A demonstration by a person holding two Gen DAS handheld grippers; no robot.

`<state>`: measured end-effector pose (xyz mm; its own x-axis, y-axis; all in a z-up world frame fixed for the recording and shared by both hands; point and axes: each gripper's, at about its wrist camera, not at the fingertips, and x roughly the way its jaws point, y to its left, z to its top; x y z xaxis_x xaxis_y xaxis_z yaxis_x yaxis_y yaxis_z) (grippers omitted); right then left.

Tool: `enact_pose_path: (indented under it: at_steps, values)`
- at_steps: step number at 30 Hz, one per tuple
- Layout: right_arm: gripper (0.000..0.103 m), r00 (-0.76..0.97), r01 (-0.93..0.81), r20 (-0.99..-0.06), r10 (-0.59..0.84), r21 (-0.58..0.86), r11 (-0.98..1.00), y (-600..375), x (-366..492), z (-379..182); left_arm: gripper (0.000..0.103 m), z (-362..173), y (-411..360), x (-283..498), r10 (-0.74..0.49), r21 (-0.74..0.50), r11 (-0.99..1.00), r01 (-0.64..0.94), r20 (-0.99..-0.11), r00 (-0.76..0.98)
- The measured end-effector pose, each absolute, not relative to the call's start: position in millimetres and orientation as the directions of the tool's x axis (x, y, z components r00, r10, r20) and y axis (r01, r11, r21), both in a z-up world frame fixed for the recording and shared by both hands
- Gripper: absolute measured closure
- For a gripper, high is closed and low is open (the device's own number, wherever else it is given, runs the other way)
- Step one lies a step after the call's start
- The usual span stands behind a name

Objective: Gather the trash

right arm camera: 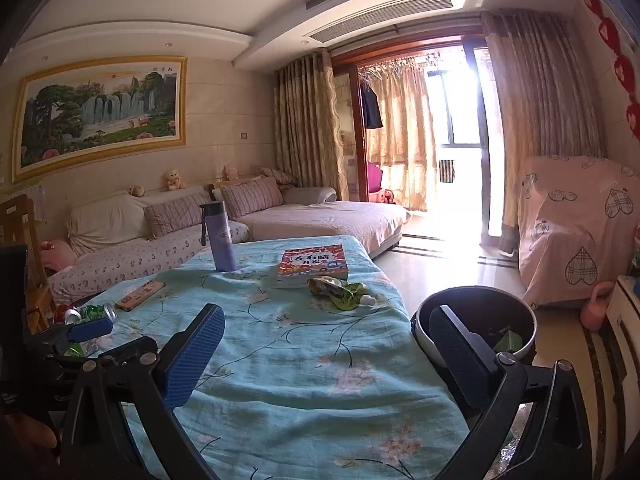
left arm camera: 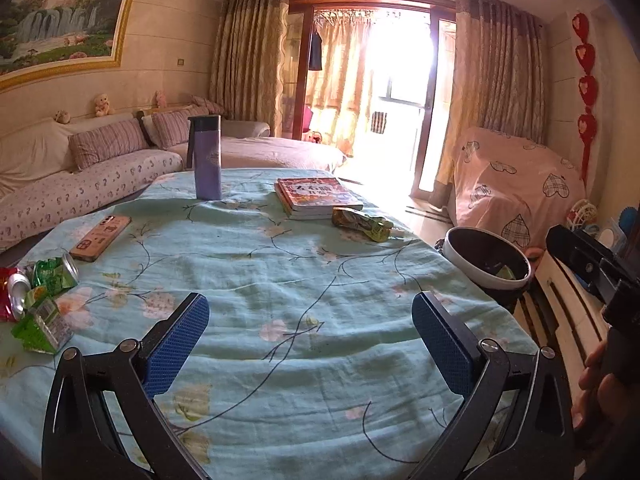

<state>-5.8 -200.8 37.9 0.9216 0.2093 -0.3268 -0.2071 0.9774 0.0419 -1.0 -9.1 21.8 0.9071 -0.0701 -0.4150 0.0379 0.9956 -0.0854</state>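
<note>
Crinkled green and yellow foil, a snack wrapper (left arm camera: 362, 223), lies on the far right part of my tabletop (left arm camera: 280, 300), touching the near corner of a stack of red-covered books (left arm camera: 318, 197). More trash sits in a heap at the left edge: a crushed green drink can (left arm camera: 56, 274), a squashed green carton (left arm camera: 40, 326) and a scrap of red packet (left arm camera: 6, 296), close together. Just beyond that heap lies a pink-cased phone (left arm camera: 100, 238), and farther back stands a tall purple flask with a dark lid (left arm camera: 207, 158), upright. The cloth under everything is pale blue with a flower and branch print. Off the right edge of the tabletop stands a round bin with a white rim and dark inside (left arm camera: 486, 258), with green scraps in it. My left tool (left arm camera: 310, 340) hangs over bare cloth, blue pads wide apart with nothing between them. My right tool (right arm camera: 328, 356) is likewise spread wide and empty, its right finger in front of the bin's rim.
</note>
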Motion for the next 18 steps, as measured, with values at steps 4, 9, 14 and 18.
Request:
enact_pose_path:
  at_steps: [4, 9, 14, 18]
  values:
    - [0.0, 0.902, -0.228, -0.362, 0.235, 0.064, 0.972, -201, -6, 20, 0.0, 14, -8, -19, -0.011, -0.034, 0.999, -0.002, -0.372, 0.928]
    - [0.0, 0.9, -0.219, -0.364, 0.24, 0.098, 0.971, -206, -9, 3, 0.0, 6, -10, -26, 0.047, 0.018, 0.999, -0.043, -0.366, 0.929]
    - [0.0, 0.894, -0.217, -0.378, 0.241, 0.107, 0.97, -204, -9, -6, 0.0, 6, -8, -27, 0.075, 0.02, 0.997, -0.072, -0.366, 0.927]
    - [0.0, 0.896, -0.218, -0.371, 0.245, 0.113, 0.969, -205, -14, -6, 0.0, 6, -7, -30, 0.086, 0.017, 0.996, -0.085, -0.361, 0.929]
